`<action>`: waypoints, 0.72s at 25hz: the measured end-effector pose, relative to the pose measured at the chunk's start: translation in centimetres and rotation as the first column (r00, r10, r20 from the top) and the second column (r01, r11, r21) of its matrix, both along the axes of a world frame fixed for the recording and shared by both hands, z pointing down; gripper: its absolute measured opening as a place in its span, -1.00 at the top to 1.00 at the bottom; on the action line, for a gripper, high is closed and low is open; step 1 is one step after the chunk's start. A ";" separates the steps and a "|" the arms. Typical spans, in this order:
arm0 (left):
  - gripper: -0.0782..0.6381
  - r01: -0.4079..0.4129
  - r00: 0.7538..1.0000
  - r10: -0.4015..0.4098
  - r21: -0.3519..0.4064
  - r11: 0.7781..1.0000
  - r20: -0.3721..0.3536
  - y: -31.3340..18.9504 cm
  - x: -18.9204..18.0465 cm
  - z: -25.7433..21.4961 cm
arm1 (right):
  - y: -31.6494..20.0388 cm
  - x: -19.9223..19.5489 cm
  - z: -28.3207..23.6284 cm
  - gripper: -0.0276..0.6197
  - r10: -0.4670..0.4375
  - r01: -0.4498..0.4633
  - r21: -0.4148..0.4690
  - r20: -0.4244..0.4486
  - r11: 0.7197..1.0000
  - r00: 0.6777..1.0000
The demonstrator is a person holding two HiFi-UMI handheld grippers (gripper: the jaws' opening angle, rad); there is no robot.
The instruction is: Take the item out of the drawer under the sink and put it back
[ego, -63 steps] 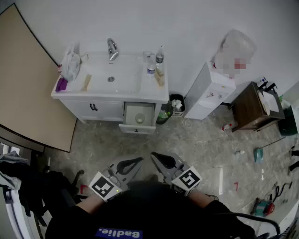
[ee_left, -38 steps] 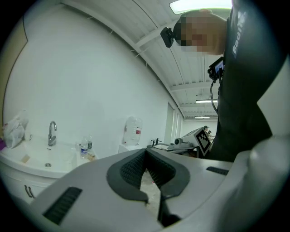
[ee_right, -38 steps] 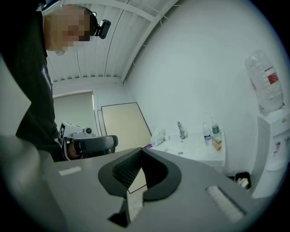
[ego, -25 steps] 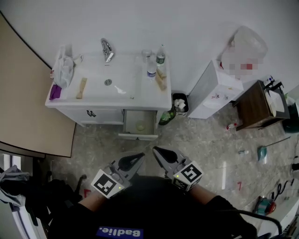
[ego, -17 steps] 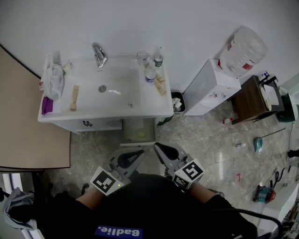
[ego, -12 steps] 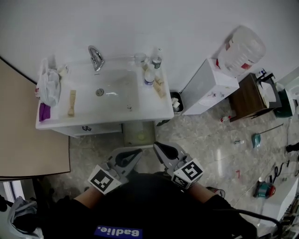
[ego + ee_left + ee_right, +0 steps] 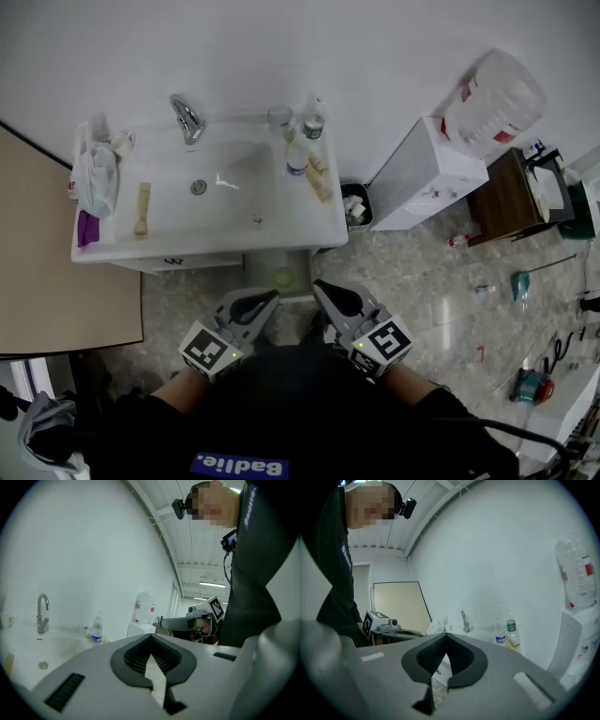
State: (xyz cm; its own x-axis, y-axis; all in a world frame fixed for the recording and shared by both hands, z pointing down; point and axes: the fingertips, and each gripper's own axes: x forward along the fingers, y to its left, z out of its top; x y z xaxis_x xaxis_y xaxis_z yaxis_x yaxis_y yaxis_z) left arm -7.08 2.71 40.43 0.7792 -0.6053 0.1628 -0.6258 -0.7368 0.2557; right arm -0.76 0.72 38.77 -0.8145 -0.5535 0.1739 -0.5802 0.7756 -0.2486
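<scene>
The white vanity with its sink [image 7: 211, 192] stands straight ahead in the head view. Under it the drawer [image 7: 258, 267] is pulled out, and a small pale round item [image 7: 283, 277] lies inside. My left gripper [image 7: 269, 298] [image 7: 151, 641] hangs just in front of the drawer's left part, jaws shut with nothing between them. My right gripper [image 7: 320, 287] [image 7: 446, 637] is beside the drawer's right edge, also shut and empty. Each gripper view shows the other gripper: the right gripper [image 7: 187, 620] and the left gripper [image 7: 382, 623].
On the counter are a faucet [image 7: 186, 117], bottles [image 7: 296, 155], a brush [image 7: 142, 206] and a plastic bag [image 7: 94, 178]. A small bin [image 7: 354, 206], a water dispenser [image 7: 427, 183] and a wooden table [image 7: 520, 197] stand to the right. A tan panel [image 7: 56, 272] lies left.
I have come closer to the vanity, so the sink and drawer sit nearer in view. Both grippers now reach the open drawer's front. Their jaws stayed shut.
</scene>
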 end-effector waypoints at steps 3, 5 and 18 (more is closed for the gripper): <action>0.77 0.045 0.999 -0.044 -0.030 0.999 0.023 -1.4 0.4 2.0 | -1.1 1.4 0.4 0.91 -0.007 0.007 -0.023 0.008 1.000 1.000; 0.77 0.078 0.996 -0.076 -0.055 0.995 0.036 -2.1 0.8 3.4 | -1.7 2.4 0.6 0.91 -0.022 0.021 -0.021 -0.004 1.000 1.000; 0.76 0.142 0.965 -0.056 -0.330 0.933 0.257 -5.7 1.9 18.5 | -4.6 7.6 3.2 0.91 0.018 -0.021 -0.051 -0.069 0.998 0.997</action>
